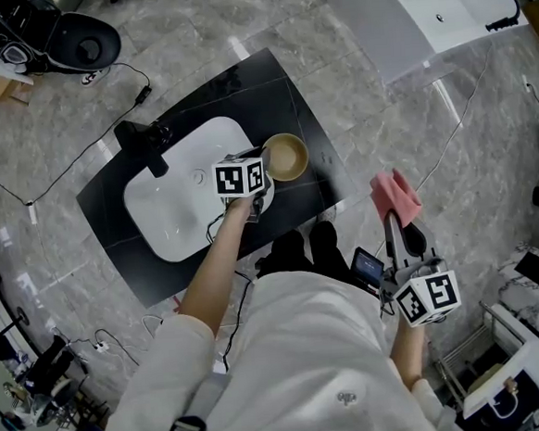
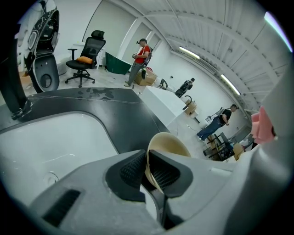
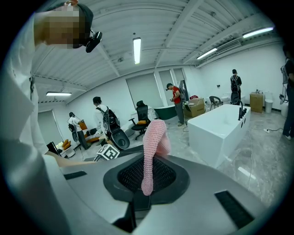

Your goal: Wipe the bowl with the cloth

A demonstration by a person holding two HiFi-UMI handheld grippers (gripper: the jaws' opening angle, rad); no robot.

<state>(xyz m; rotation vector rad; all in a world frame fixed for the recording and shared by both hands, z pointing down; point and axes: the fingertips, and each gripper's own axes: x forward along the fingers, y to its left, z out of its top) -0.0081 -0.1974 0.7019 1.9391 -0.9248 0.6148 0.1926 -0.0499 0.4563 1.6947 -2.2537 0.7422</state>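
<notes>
A tan bowl [image 1: 286,156] stands on the black counter [image 1: 232,87] just right of the white sink basin [image 1: 180,203]. My left gripper [image 1: 265,180] is shut on the bowl's near rim. In the left gripper view the bowl's [image 2: 169,142] thin wall sits pinched between the two dark pads of the left gripper [image 2: 148,167]. Off to the right, away from the counter, my right gripper [image 1: 395,220] is shut on a pink cloth [image 1: 395,195]. The cloth [image 3: 154,137] stands up from the right gripper [image 3: 147,178] in its own view.
A black faucet [image 1: 143,141] stands at the basin's far-left corner. A white bathtub [image 1: 420,7] lies at the top right. Cables [image 1: 79,160] run over the marble floor. A black machine [image 1: 46,37] sits at the top left. Several people stand in the background.
</notes>
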